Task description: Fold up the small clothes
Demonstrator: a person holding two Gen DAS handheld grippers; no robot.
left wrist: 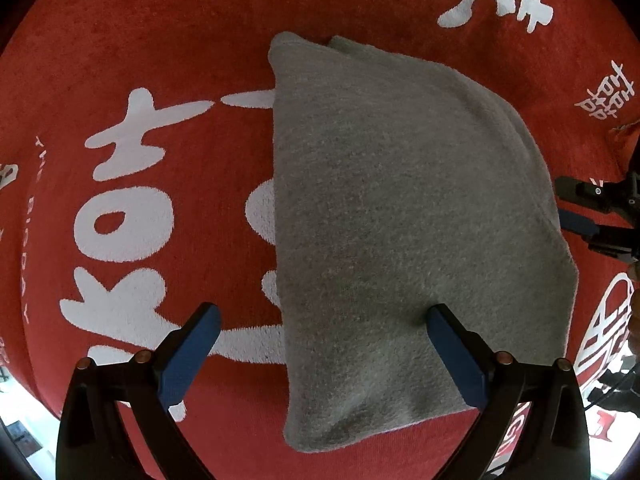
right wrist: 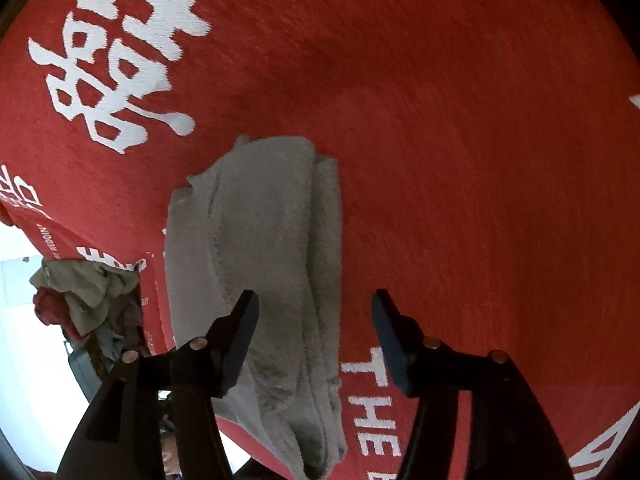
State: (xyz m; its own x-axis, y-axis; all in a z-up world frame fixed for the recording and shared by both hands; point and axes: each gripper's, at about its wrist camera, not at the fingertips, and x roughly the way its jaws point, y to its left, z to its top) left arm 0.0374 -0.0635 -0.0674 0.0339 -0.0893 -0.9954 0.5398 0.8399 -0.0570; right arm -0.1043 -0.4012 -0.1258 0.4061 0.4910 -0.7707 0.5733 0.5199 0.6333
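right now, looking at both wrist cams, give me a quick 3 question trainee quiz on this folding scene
1. True or false: the left gripper is clamped shut on the grey cloth.
2. What lies under the grey cloth? A) bare wooden table B) red cover with white characters C) blue plastic tray
3. In the right wrist view, what shows past the cover's edge at lower left?

Key:
1. False: its jaws stand wide apart, one finger over the cloth, one over the cover.
2. B
3. A heap of crumpled clothes; the right gripper is open, holding nothing.
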